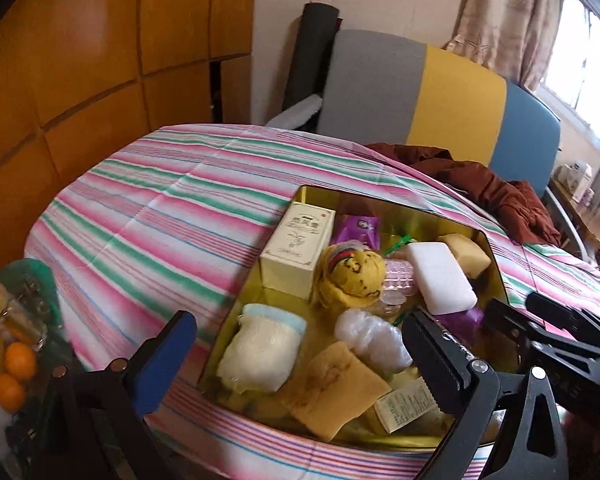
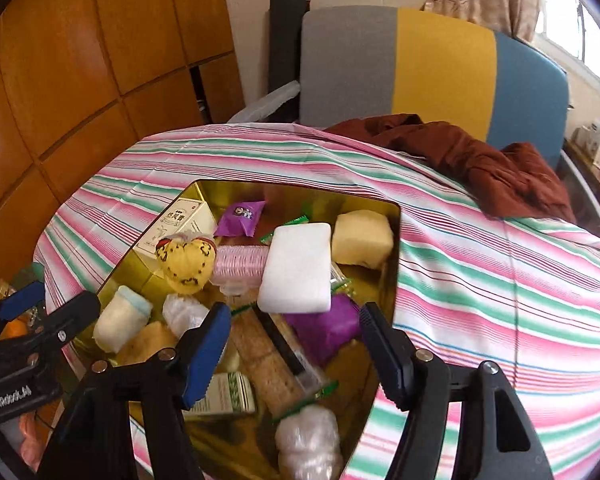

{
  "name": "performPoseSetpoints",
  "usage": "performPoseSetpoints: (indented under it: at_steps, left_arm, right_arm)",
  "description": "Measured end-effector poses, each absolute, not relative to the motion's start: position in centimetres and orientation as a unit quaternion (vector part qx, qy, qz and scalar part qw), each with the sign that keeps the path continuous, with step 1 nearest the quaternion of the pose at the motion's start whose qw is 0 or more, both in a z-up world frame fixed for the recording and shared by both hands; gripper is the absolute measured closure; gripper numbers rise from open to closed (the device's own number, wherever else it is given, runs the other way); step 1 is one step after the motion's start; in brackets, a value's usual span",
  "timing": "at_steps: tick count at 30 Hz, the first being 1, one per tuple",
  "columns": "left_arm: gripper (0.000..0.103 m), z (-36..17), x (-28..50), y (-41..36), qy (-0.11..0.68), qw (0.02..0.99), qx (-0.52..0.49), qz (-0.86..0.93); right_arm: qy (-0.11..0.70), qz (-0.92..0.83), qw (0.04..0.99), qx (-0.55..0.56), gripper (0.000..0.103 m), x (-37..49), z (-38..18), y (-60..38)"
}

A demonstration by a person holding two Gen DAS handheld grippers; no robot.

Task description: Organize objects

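Above the gold tin point(image 2: 394, 240) on the striped counter point(image 2: 500, 280), both claws, left claw point(image 1: 300, 356) and right claw point(image 2: 294, 354), are hovering apart and empty, so the operator is probably best choosing one loose item, like the white sponge point(image 2: 298, 266), and descending squarely.

1 gold tin point(image 1: 496, 264), 1 white sponge point(image 1: 440, 280), 2 yellow sponges point(image 1: 336, 388), 2 oranges point(image 1: 20, 360), 1 cream box point(image 1: 296, 248), 1 purple sachet point(image 1: 358, 229)

Gold tin point(image 2: 392, 240) crammed; striped tablecloth point(image 2: 500, 280) beside it bare.
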State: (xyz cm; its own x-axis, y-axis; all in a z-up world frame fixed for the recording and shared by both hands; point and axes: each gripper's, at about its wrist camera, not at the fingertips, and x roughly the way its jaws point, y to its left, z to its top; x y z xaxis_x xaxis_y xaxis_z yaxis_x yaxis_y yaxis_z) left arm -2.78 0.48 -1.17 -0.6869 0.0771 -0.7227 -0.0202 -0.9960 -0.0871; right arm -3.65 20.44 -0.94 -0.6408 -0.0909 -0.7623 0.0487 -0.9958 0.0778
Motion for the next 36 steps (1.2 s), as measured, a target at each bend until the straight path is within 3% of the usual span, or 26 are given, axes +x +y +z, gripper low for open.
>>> performPoseSetpoints:
  at_steps: [14,18,36]
  left_arm:
    - [0.0,-0.1,-0.5,0.3,0.007,-0.041,-0.375,0.926]
    - [0.0,-0.2,-0.7,0.9,0.029,-0.033,-0.393,0.918]
    - [0.0,-0.2,-0.8,1.9,-0.006,0.023,-0.424,0.905]
  right_arm:
    - [-0.029,-0.899,-0.022,0.436,0.035,-1.3,-0.7,19.5]
    - [-0.026,-0.898,-0.028,0.438,0.035,-1.2,-0.8,19.2]
    - [-0.022,-0.897,-0.057,0.437,0.035,-1.5,-0.8,19.7]
